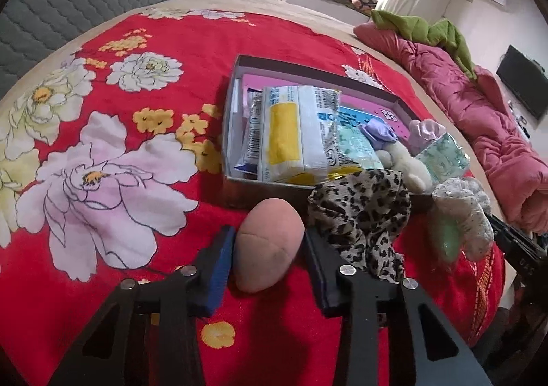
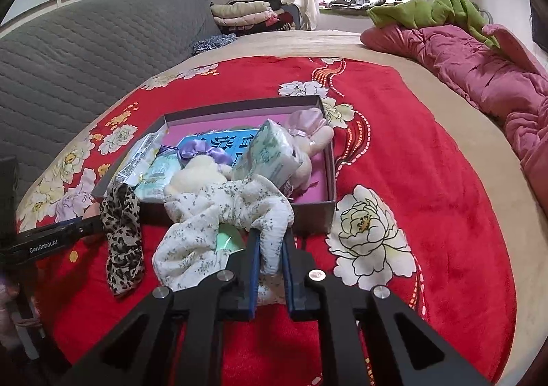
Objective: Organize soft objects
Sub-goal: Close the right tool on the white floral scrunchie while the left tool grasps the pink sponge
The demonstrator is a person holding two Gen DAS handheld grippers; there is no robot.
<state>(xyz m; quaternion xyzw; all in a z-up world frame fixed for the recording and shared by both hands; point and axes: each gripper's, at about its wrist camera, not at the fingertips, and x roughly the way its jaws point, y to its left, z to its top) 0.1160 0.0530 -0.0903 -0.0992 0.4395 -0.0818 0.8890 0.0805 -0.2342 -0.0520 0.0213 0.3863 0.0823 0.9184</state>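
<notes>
My left tongs (image 1: 269, 249) sit around a pink plush ball (image 1: 269, 245) on the red floral blanket (image 1: 102, 112), just in front of the open box (image 1: 394, 99); the blue pads (image 1: 219, 269) stand against its sides, so I read them as gripping it. It looks light and squashy, so I judge that a grip across its middle will hold, though it may bulge out. My right tongs (image 2: 270, 252) are pinched nearly closed on a fold of the white floral cloth (image 2: 219, 214), which lies bunched against the box's near wall, over something pale green (image 2: 227, 238). The cloth is limp and will trail when lifted; I would take it higher in the bunch.

The left view shows the ball, which the right view barely catches, and the tissue packs (image 1: 294, 132) standing in the box's left end. The right view shows the plush rabbit (image 2: 308, 142) and the tissue pack (image 2: 270, 153) leaning at the box's right end. Both show the leopard-print cloth (image 2: 123, 235) lying between the two tongs.
</notes>
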